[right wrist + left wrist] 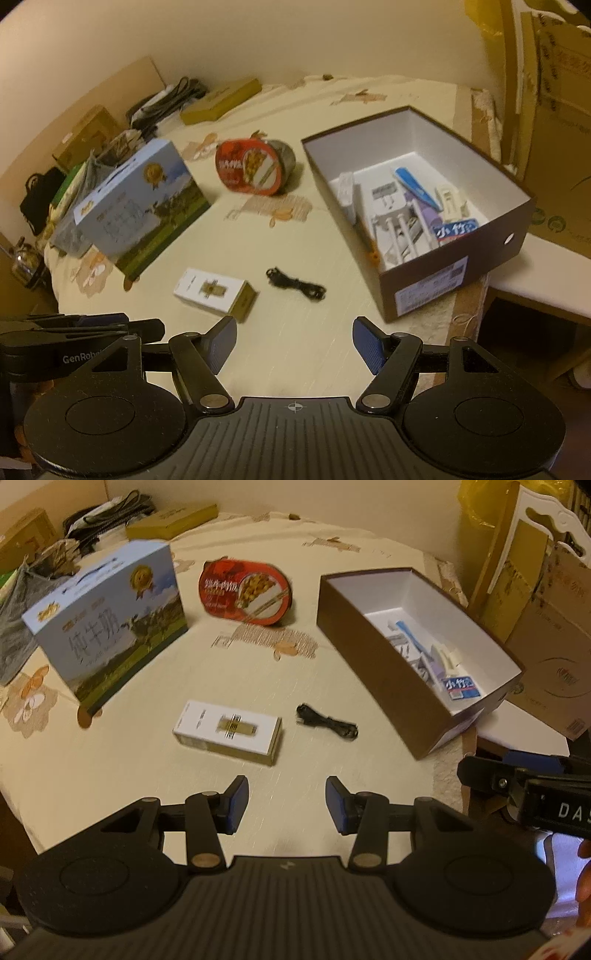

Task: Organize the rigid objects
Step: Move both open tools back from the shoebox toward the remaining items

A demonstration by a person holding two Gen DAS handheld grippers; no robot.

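Observation:
A small white and gold box lies flat on the table in front of my left gripper, which is open and empty above the near table edge. A coiled black cable lies to its right. An open brown box at the right holds several small items. In the right wrist view my right gripper is open and empty, with the small box, the cable and the brown box ahead of it.
A blue milk carton box stands at the left, and a red instant-meal bowl lies on its side behind the middle. Bags and a flat olive box sit at the far edge. Cardboard boxes and a white chair stand right of the table.

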